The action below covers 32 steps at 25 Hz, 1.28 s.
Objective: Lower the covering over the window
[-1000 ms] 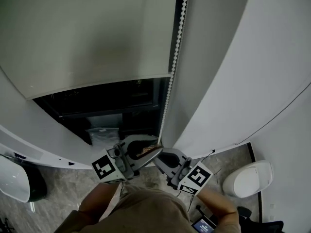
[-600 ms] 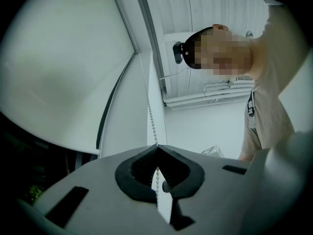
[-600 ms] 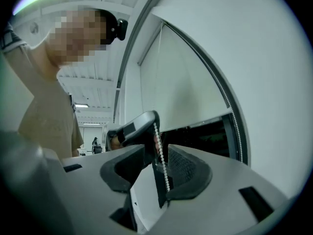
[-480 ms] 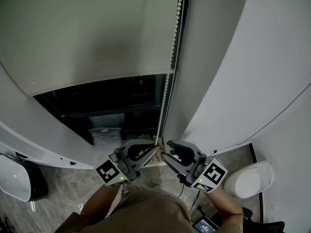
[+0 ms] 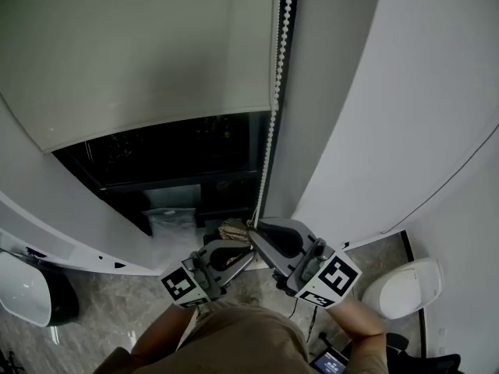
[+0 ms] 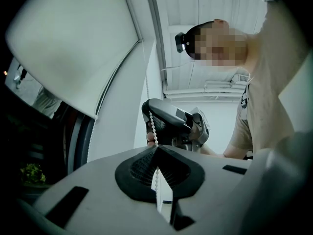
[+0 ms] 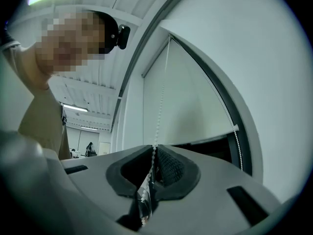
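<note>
Swapping grips on the bead chain (image 5: 273,115), the claws are working hand over hand. The left claw (image 5: 243,252) is clenching the chain and sitting lower than a second ago. The right claw (image 5: 257,235), now higher, has just been closing round the chain without yet pinching it, so another pull looks likely. The roller blind (image 5: 140,53) is hanging pale and flat, covering the upper window (image 5: 179,158) and leaving dark glass below its hem.

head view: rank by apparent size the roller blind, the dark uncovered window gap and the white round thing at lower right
1. roller blind
2. dark window gap
3. white round thing, clearly smallest
They sit at different distances from the camera, so true sizes stay unsure.
</note>
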### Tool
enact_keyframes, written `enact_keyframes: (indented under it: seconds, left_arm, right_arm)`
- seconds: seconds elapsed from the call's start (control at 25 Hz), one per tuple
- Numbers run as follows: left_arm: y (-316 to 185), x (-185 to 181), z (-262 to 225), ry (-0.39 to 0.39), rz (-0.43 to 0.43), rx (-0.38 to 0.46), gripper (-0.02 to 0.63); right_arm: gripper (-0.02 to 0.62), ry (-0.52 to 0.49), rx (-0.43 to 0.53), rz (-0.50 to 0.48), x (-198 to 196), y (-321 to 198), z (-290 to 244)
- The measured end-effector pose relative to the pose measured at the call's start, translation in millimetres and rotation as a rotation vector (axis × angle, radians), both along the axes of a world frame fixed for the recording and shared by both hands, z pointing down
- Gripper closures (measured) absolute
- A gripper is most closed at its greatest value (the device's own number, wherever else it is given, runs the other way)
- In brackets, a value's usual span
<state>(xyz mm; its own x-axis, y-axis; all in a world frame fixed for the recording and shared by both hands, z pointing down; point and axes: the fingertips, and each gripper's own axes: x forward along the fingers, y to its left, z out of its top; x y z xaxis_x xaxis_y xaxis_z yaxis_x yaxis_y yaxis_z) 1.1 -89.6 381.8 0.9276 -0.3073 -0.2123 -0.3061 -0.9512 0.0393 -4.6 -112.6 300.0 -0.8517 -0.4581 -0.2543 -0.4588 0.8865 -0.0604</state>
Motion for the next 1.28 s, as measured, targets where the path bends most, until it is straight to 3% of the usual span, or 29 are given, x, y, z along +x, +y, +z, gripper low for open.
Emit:
enact_keyframes:
  seconds: [0.24,0.32,0.36,0.44,0.56,0.72,0.76,0.8,0.96,1.12,1.28]
  left_arm:
    - [5,1,-7,-0.026,0.053,-0.039,0.589]
    - [4,-7,-14,0.013,0.078,-0.035,0.56]
    - [0,-13,-24,0.054,0.08,-0.024,0.509]
    - [-7,-22,-51,0.131,0.067,0.005,0.488]
    - [-13,-22,-85,0.154,0.054,0.065,0.485]
    - [-14,-1,-94,0.091,0.059,0.107,0.486]
    - [-14,4,-92,0.066,0.052,0.104,0.497]
    - [-16,6,-88,0.053,0.044,0.095,0.559]
    - [-26,8,-78,0.039,0.012,0.053,0.58]
    - [-32,2,-63,-0.013,-0.053,0.077,0.581]
    - [-37,-10,-45,-0.031,-0.081,0.056,0.581]
  right_arm:
    - [0.586,-0.023,-0.049,-0.01,4,0,0]
    - [0.588,-0.02,-0.062,-0.006,9,0,6]
    - [0.588,-0.01,-0.082,-0.011,9,0,14]
    - [0.588,0.03,-0.135,-0.029,6,2,40]
    - [0.588,0.081,-0.206,-0.062,-6,9,79]
    - [0.588,0.079,-0.217,-0.094,-13,22,90]
    - [0.588,0.08,-0.21,-0.094,-14,24,89]
    - [0.588,0.081,-0.206,-0.091,-13,24,88]
    - [0.588,0.089,-0.211,-0.072,-7,20,93]
    - [0.583,0.165,-0.133,-0.07,-1,26,97]
    - [0.508,0.13,-0.097,-0.02,18,16,75]
